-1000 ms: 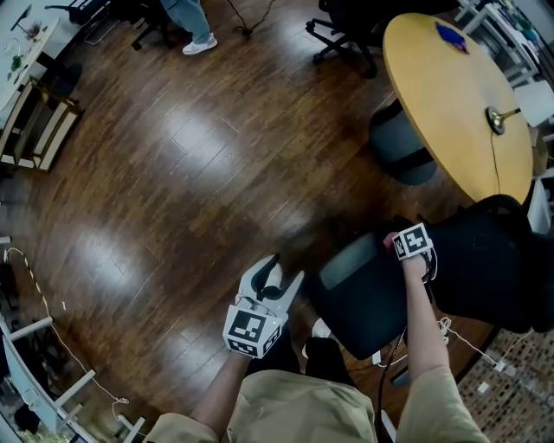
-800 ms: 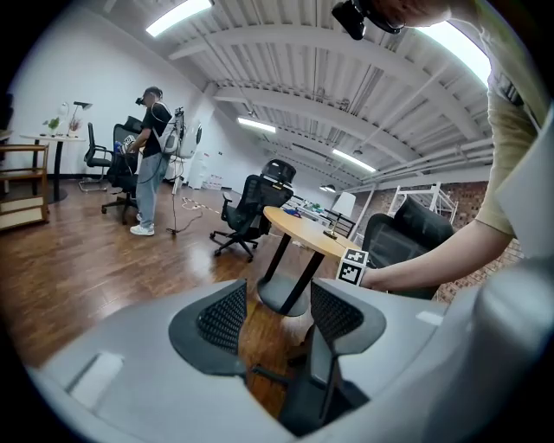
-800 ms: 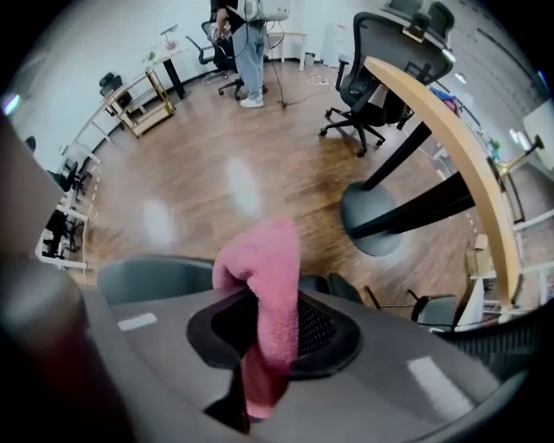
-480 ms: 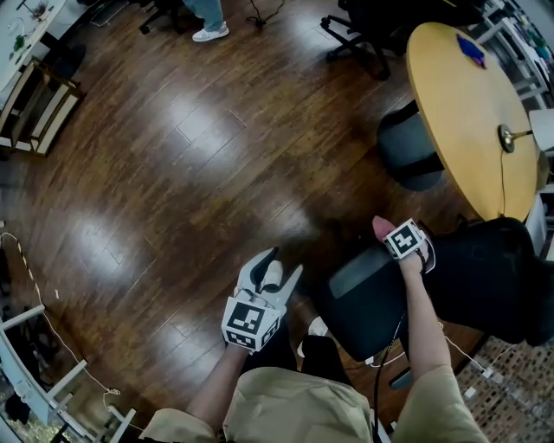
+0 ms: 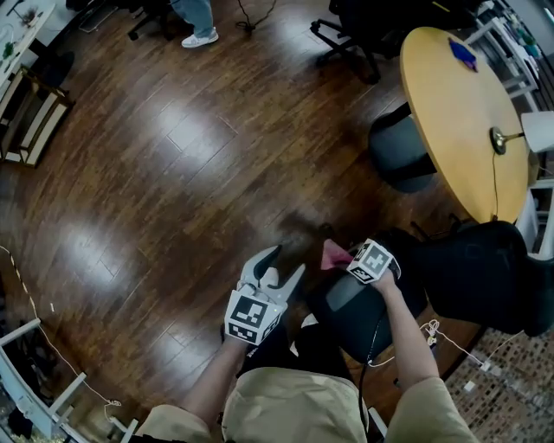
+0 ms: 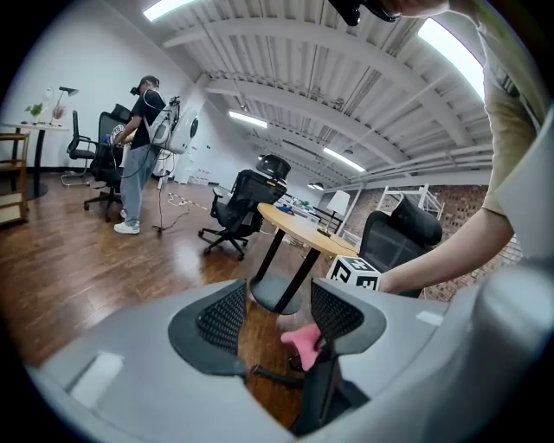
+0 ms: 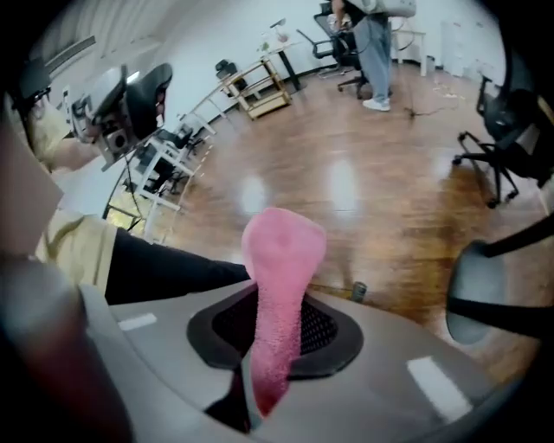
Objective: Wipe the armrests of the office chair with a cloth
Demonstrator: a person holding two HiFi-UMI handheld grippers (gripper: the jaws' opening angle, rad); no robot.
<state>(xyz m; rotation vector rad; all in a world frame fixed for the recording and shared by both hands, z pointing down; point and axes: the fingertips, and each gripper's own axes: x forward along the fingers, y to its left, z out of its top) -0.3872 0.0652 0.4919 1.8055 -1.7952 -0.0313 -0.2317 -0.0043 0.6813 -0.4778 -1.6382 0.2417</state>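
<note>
The dark wood floor (image 5: pixel 173 173) is filling most of the head view, shining with glare from the ceiling lights. A round yellow table (image 5: pixel 450 112) is sitting at 2 o'clock, and the black office chair (image 5: pixel 485 272) is standing at 4 o'clock, just beside the wearer's right forearm (image 5: pixel 414 333). Another person (image 5: pixel 195 19) is standing at the 11 o'clock edge, well apart from the chair. The left gripper (image 5: pixel 281 270) is hovering over the floor near 6 o'clock, its jaws spread wide with nothing between them. The right gripper (image 5: pixel 346 256) is pointing toward 9 o'clock above a dark padded part (image 5: pixel 351 307) of the chair, its jaws pinching tight on the pink cloth (image 5: pixel 332 253). The cloth is sticking out past the jaw tips at the padded part's 11 o'clock edge; whether it is touching the chair I cannot tell.
</note>
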